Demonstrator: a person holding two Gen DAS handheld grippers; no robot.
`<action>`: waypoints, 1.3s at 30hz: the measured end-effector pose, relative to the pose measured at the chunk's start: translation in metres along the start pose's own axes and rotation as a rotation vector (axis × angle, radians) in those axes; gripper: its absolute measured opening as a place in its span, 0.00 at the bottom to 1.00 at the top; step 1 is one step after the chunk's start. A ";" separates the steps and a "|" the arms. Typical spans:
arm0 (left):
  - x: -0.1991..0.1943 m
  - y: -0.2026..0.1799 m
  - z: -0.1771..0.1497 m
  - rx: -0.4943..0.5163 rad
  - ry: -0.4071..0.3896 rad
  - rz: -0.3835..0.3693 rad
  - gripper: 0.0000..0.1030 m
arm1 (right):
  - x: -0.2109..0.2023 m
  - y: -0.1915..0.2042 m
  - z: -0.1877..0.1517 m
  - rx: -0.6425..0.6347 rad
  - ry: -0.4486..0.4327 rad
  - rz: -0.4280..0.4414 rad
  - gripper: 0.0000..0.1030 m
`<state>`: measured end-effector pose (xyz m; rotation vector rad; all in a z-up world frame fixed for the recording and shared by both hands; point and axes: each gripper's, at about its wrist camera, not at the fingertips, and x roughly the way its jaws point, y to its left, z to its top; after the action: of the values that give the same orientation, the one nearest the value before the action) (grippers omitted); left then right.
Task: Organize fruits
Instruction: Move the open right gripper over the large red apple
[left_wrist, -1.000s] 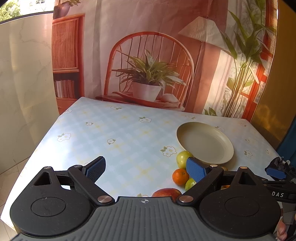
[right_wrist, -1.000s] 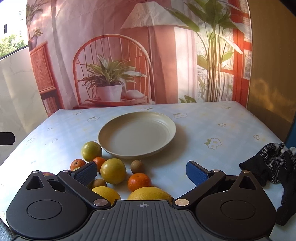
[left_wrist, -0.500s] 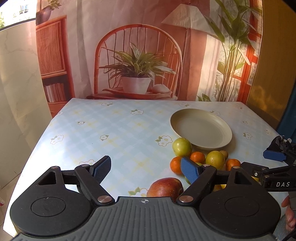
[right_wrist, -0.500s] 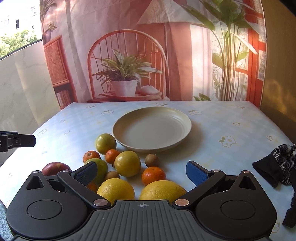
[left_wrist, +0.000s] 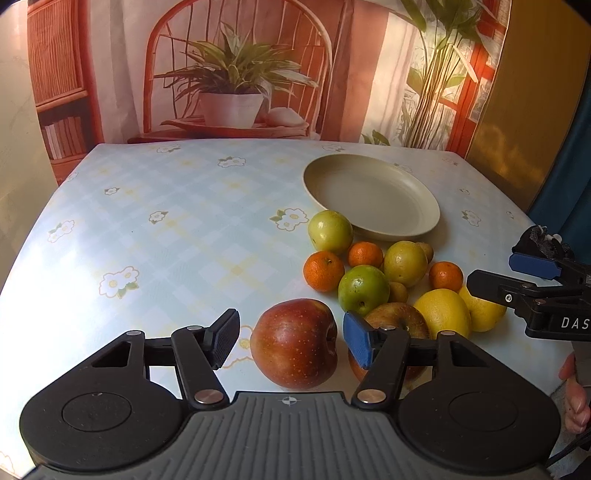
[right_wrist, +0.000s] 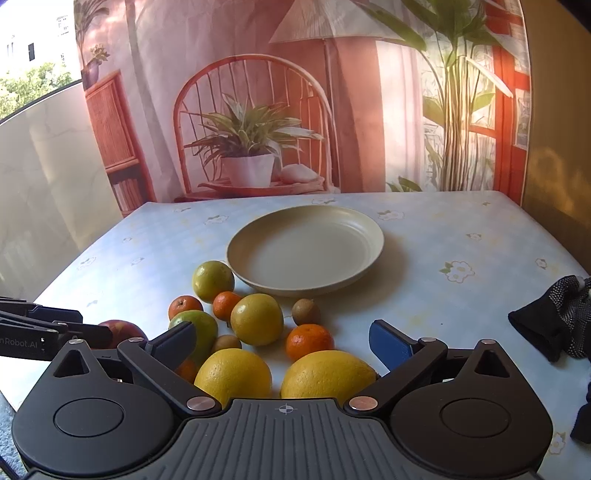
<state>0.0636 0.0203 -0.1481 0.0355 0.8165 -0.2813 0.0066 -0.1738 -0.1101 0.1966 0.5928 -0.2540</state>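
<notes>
The red apple (left_wrist: 294, 343) now sits between my open left gripper (left_wrist: 291, 338) fingers, ready to clamp. My right gripper (right_wrist: 284, 341) hangs open too; the plate (left_wrist: 413, 227) holds nothing.

Both wrist views look low and close across the table (left_wrist: 155, 221), sharing the fruit pile and plate (right_wrist: 306, 251).

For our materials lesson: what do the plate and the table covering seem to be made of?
Plate: probably matte plastic or melamine; uniform beige, a dull sheen, a moulded rim. Table covering: likely wipeable vinyl or oilcloth; a printed check-and-flower pattern, a smooth surface with soft glare. Neither is certain.
</notes>
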 end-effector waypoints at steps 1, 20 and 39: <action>0.001 -0.001 0.000 0.003 0.001 0.000 0.62 | 0.000 0.000 0.000 0.000 0.001 0.002 0.96; -0.004 0.022 -0.001 -0.021 0.019 0.034 0.57 | 0.010 0.018 0.013 -0.048 0.027 0.079 0.95; 0.004 0.081 0.004 -0.248 0.016 -0.013 0.57 | 0.056 0.097 0.032 -0.337 0.149 0.279 0.93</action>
<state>0.0904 0.0963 -0.1545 -0.2005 0.8626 -0.1901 0.0961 -0.0996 -0.1058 -0.0290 0.7373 0.1322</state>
